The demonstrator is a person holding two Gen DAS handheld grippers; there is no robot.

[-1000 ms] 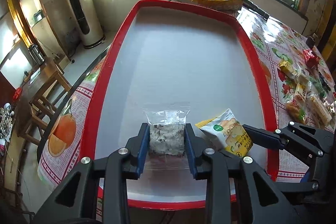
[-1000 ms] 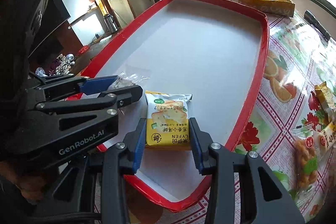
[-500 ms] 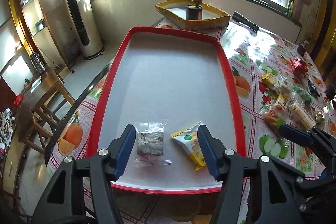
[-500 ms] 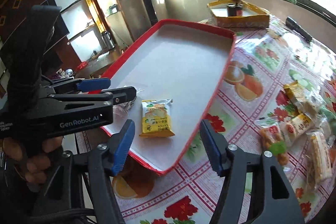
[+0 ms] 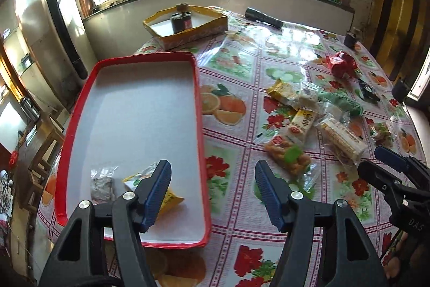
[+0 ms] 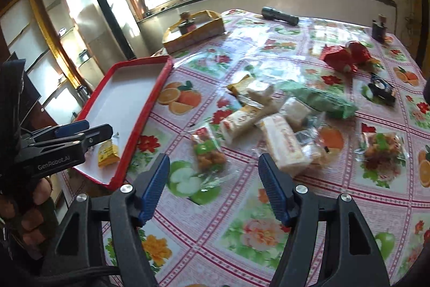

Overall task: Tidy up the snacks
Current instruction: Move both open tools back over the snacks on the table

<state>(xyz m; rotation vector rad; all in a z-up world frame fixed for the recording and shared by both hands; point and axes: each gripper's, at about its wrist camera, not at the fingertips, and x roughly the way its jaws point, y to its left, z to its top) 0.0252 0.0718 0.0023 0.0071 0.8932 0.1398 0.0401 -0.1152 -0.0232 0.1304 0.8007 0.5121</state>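
A red-rimmed tray (image 5: pixel 200 109) lies on the table's left side and also shows in the right wrist view (image 6: pixel 150 88). At its near end lie a clear packet of dark snack (image 5: pixel 101 183) and a yellow packet (image 5: pixel 172 199), the latter also in the right wrist view (image 6: pixel 107 152). My left gripper (image 5: pixel 212 192) is open and empty above the tray's near right corner. My right gripper (image 6: pixel 213 182) is open and empty over the tablecloth. Several loose snack packets lie in a pile (image 6: pixel 279 123), nearest an orange-filled packet (image 6: pixel 208 155), also in the left wrist view (image 5: pixel 287 153).
A yellow box (image 5: pixel 188 27) with a dark jar stands at the far edge. A black torch (image 5: pixel 264 18), a red wrapper (image 5: pixel 341 65) and a green packet (image 6: pixel 319 98) lie on the fruit-pattern tablecloth. A chair (image 5: pixel 40 160) stands left of the table.
Both grippers opened, leaving the clear packet and the yellow packet in the tray, then pulled back, rose and swung right toward the snack pile.
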